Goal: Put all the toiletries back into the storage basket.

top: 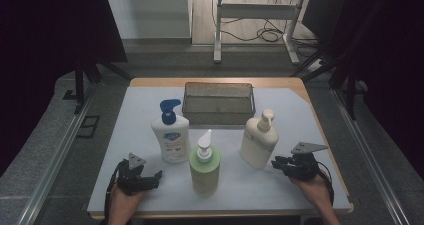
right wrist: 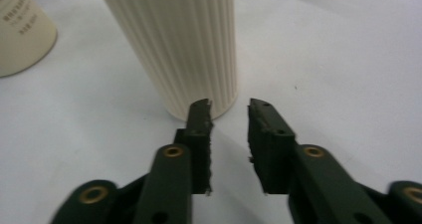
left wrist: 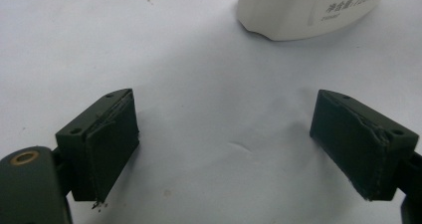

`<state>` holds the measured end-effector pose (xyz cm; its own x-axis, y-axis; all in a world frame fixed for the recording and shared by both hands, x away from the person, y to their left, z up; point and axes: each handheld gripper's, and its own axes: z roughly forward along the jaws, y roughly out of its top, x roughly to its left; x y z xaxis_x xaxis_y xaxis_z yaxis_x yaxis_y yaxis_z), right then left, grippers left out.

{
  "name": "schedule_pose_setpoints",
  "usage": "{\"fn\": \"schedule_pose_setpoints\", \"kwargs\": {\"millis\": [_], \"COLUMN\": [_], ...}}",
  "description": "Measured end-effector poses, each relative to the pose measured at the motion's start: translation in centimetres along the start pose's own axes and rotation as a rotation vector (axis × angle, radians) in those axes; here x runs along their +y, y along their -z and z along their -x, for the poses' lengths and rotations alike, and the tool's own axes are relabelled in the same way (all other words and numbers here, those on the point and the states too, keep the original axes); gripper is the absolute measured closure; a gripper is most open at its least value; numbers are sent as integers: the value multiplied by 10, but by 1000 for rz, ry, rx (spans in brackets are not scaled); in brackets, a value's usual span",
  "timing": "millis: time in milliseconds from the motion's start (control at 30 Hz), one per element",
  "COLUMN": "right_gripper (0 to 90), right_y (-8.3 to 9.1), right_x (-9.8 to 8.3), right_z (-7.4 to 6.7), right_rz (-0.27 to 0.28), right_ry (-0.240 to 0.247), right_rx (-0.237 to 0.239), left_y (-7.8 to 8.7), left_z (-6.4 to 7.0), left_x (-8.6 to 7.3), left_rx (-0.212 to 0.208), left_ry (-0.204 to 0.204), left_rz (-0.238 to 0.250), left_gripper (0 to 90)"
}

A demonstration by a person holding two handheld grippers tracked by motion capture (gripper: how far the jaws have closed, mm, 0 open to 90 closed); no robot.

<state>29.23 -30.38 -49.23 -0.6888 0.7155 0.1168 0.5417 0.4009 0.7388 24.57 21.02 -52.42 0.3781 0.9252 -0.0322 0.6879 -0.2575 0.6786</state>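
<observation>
Three pump bottles stand on the white sheet: a white one with a blue pump [top: 170, 135], a pale green one [top: 204, 167] in front, and a cream ribbed one [top: 258, 142] at the right. My left gripper [top: 147, 176] rests at the front left, just left of the green bottle. In its own view the left gripper [left wrist: 224, 134] is wide open over bare sheet, with a white bottle's base [left wrist: 298, 10] beyond it. My right gripper [top: 276, 163] points at the cream bottle's foot. In the right gripper view its jaws [right wrist: 229, 107] stand slightly apart, empty, just short of the ribbed bottle [right wrist: 184, 45].
A dark mesh basket [top: 218, 102] sits at the back middle of the table, behind the bottles. Another pale bottle's base [right wrist: 20, 30] shows at the left of the right gripper view. The table's wooden edge [top: 320, 130] runs along the right side of the sheet.
</observation>
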Motion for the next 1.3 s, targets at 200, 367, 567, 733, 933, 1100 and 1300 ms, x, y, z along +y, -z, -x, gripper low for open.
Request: {"fn": "schedule_pose_setpoints", "kwargs": {"millis": [200, 367, 567, 733, 933, 1100, 1300], "right_gripper": [552, 446, 332, 231, 157, 148, 154], "right_y": [10, 15, 17, 19, 16, 13, 9], "right_x": [4, 10, 18, 27, 38, 47, 59], "right_z": [-8, -15, -21, -23, -27, -30, -30], "right_rz": [27, 38, 50, 62, 59, 66, 77], "right_ry": [-8, -1, 11, 26, 55, 68, 65], "right_rx": [8, 15, 25, 18, 5, -3, -14], "left_y": [0, 0, 0, 0, 0, 0, 0], "left_z": [0, 0, 0, 0, 0, 0, 0], "left_x": [0, 0, 0, 0, 0, 0, 0], "left_rx": [0, 0, 0, 0, 0, 0, 0], "left_ry": [0, 0, 0, 0, 0, 1, 0], "left_rz": [1, 1, 1, 1, 1, 2, 1], "left_gripper": [113, 113, 113, 113, 113, 113, 113]}}
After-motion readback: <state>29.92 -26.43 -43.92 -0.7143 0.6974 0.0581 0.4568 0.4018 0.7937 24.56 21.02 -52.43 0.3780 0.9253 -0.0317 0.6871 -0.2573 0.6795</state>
